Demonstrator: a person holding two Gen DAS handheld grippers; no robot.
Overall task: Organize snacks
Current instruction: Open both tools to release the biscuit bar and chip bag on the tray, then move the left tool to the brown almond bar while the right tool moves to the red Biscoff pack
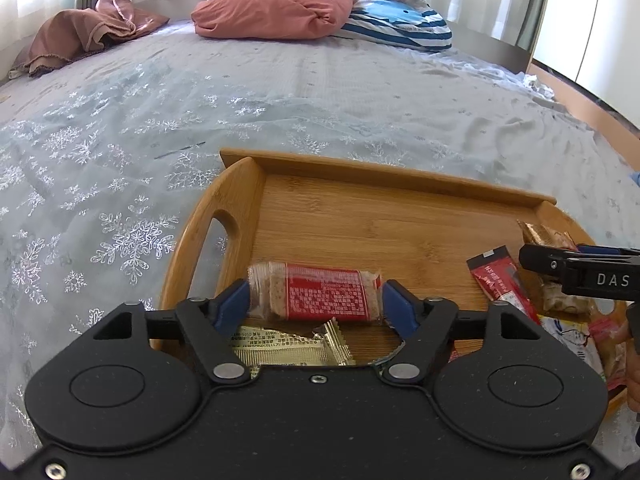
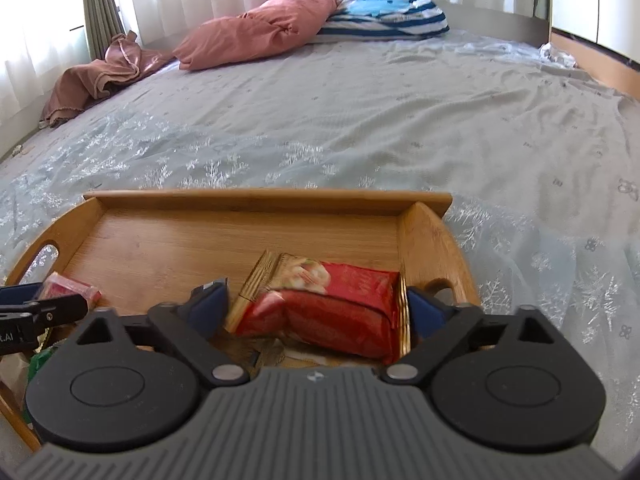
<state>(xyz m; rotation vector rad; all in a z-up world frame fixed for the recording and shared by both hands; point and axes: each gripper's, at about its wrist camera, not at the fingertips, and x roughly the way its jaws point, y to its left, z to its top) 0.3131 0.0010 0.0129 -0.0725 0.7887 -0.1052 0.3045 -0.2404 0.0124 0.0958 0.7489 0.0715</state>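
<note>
A bamboo tray (image 1: 360,216) lies on the bed and also shows in the right wrist view (image 2: 240,200). My left gripper (image 1: 316,300) is shut on a red-labelled cereal bar (image 1: 320,296), its blue pads pressing both ends, over the tray's left part. A gold wrapper (image 1: 288,350) lies under it. My right gripper (image 2: 316,308) stands around a red and gold snack pack (image 2: 332,308) at the tray's right end; its right pad touches the pack, the left pad stands a little apart. A red sachet (image 1: 502,284) and more packets lie at the right.
The tray sits on a pale snowflake bedspread (image 1: 160,128). A pink pillow (image 1: 272,12), a striped blue pillow (image 1: 400,24) and a brown cloth (image 1: 88,36) lie at the far end. The right gripper's arm (image 1: 580,272) crosses the tray's right side.
</note>
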